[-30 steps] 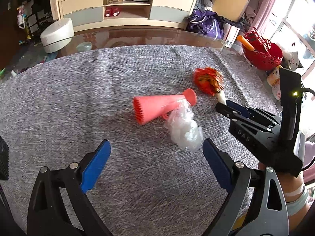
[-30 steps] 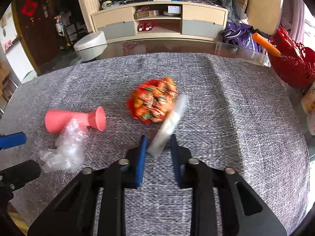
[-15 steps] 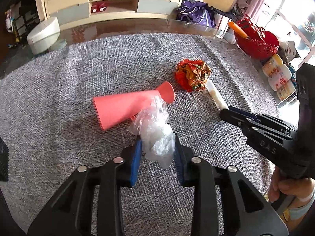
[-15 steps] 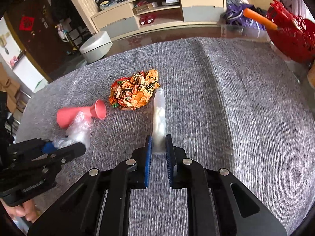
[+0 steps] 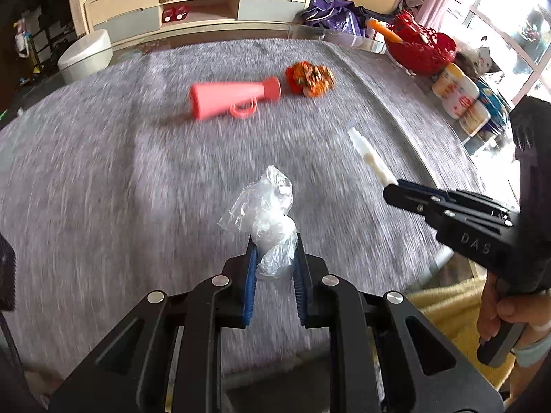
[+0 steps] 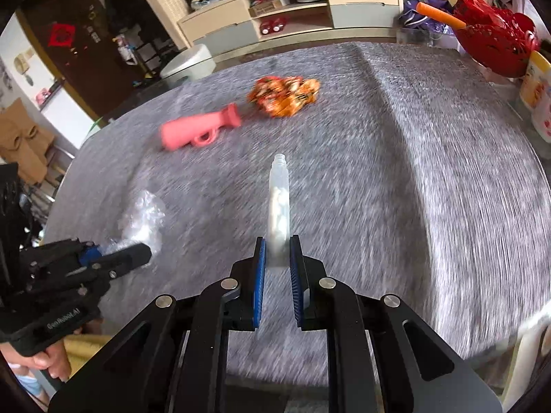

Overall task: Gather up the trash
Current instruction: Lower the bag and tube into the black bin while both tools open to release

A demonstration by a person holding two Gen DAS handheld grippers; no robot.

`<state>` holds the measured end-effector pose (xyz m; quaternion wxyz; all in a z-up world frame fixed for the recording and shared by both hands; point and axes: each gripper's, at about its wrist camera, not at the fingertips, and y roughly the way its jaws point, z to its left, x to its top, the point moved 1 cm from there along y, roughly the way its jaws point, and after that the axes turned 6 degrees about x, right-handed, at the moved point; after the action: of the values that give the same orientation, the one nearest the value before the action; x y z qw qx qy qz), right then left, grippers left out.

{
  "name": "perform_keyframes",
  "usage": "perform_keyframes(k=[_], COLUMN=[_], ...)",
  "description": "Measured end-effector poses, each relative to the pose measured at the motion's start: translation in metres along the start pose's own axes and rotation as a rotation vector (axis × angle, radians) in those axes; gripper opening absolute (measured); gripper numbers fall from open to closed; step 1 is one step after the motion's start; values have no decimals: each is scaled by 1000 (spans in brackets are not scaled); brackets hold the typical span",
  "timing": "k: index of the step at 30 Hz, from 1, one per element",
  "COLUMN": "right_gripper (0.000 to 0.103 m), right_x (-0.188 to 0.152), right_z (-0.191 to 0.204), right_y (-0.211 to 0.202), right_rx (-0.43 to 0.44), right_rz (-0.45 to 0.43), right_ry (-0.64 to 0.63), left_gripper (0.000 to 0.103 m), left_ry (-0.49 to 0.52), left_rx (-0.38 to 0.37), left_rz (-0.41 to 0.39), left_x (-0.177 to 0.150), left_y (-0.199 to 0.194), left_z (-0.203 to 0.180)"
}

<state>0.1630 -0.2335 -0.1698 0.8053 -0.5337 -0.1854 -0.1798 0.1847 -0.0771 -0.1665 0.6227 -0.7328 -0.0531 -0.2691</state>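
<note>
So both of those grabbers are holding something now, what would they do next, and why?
Probably carry both pieces off to wherever the trash goes; no bin shows here. The left hand-held gripper is shut on the crumpled plastic wrap and the right hand-held gripper on the small clear bottle, so neither can take the orange wrapper yet.

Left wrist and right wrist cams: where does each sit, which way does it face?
Left wrist: on left gripper, facing along its fingers at crumpled clear plastic bag; right gripper and hand visible.
Right wrist: on right gripper, facing clear plastic tube; left gripper visible.
Shared: pink plastic horn, crumpled orange wrapper, grey tablecloth.
</note>
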Motion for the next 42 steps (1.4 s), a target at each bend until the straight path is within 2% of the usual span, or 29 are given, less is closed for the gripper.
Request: perform_keyframes(k=[7,12,23,31,36,42], right_gripper=[15,15,15,15,15,17], right_x=[-36,-69,-127,-157,-168,-174], right_z=[32,47,59,55,44,42], right_y=[-27,-33,-19,12,36,46], right_rx=[43,75,106,107,107,90], right_rz=[4,40,156,260,336,367], right_ry=[-43,-67,-92,-62,13,22], left_gripper=[17,17,18,18,18,19], left_ry=[-33,-49,-119,-124,-122,-135], left_rx=[-15,-28,-41,-51,-51,-53], left_rz=[-5,6,84,156,210,247], left_x=[-60,-103,-175,-201,-212,-216], left_y=[-35,-48,-36,-10,8,21], left_z=[0,2,10,0,-2,-1])
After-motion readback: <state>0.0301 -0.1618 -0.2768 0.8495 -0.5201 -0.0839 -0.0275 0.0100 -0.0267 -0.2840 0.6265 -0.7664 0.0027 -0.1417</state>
